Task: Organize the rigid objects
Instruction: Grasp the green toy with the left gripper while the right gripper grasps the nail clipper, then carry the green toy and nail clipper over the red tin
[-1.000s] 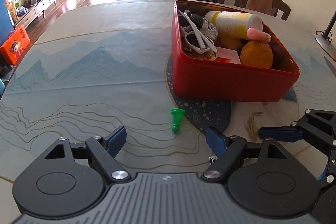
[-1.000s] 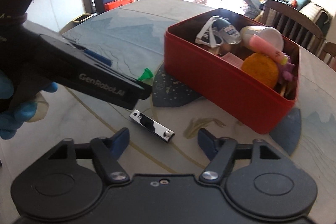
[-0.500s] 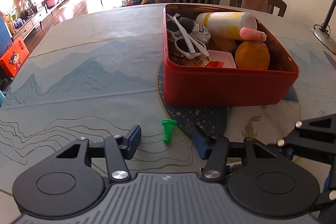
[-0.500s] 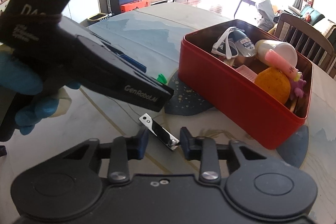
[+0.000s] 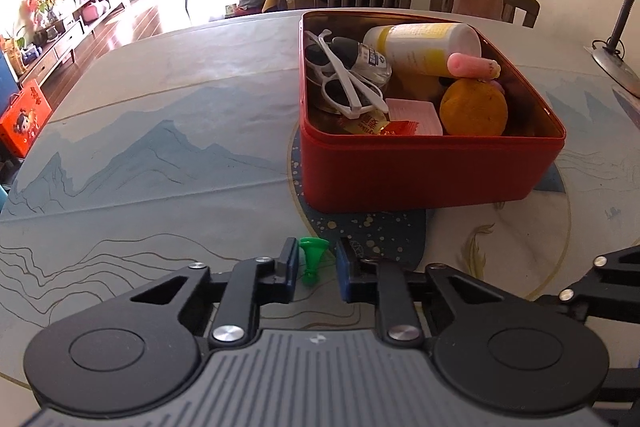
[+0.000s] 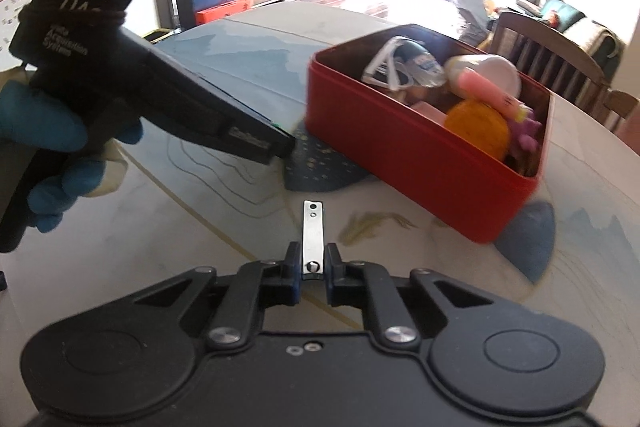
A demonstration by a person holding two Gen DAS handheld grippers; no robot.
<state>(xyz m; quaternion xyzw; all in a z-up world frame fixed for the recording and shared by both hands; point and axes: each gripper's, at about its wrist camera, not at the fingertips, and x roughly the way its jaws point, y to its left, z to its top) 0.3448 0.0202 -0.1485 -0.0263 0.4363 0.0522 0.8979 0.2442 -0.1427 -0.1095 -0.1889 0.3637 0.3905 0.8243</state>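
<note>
Gripping: two small loose items at once, one per claw, both low over the counter (image 5: pixel 160 99) just short of the red tin.
Left claw (image 5: pixel 317 269): closing on the green peg (image 5: pixel 312 259); left pad against the peg's stem, a sliver of gap at the right pad; peg lying on the counter with its flared end toward the tin.
Right claw (image 6: pixel 313 267): pressed together on the near end of the nail clipper (image 6: pixel 313 235); steel body sticking forward out of the pads toward the tin, far end apparently lifted or barely resting, hard to tell.
Red tin (image 5: pixel 420 167): open, already crowded with white sunglasses (image 5: pixel 352 87), a yellow-capped bottle (image 5: pixel 424 47), an orange (image 5: pixel 474 109), a pink tube (image 5: pixel 474 65).
Step in hand: pick-up, judged from both items sitting between pads while the tin waits ahead.
Next move calls for: lifting clear of the tin's near wall, carrying forward over the rim, letting go above a free gap.
Care needed: peg small and likely to slip; clipper held by one end, so likely to pivot.
</note>
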